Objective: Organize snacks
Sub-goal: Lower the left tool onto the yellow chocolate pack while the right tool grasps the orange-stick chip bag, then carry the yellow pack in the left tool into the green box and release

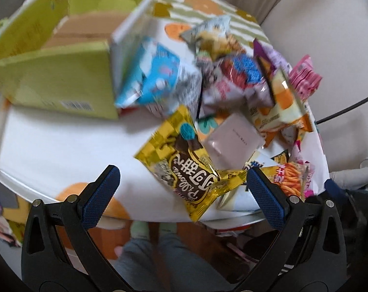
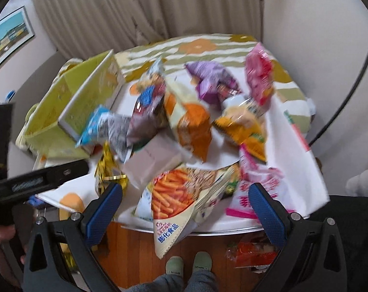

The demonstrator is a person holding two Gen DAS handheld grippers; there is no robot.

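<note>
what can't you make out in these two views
- Left wrist view: inside of the green box, hidden by its own front wall and motion blur.
- Left wrist view: print on the blue packet, smeared by blur.
- Right wrist view: yellow packet, partly behind the left finger.
- Right wrist view: red packet on the floor, cut off by the right finger.

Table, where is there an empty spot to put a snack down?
The bare white patch of table lies in front of the green box, left of the yellow packet. The right half is crowded: the blue packet, orange packet and carrot-stick bag overlap, some hanging over the edge.
</note>
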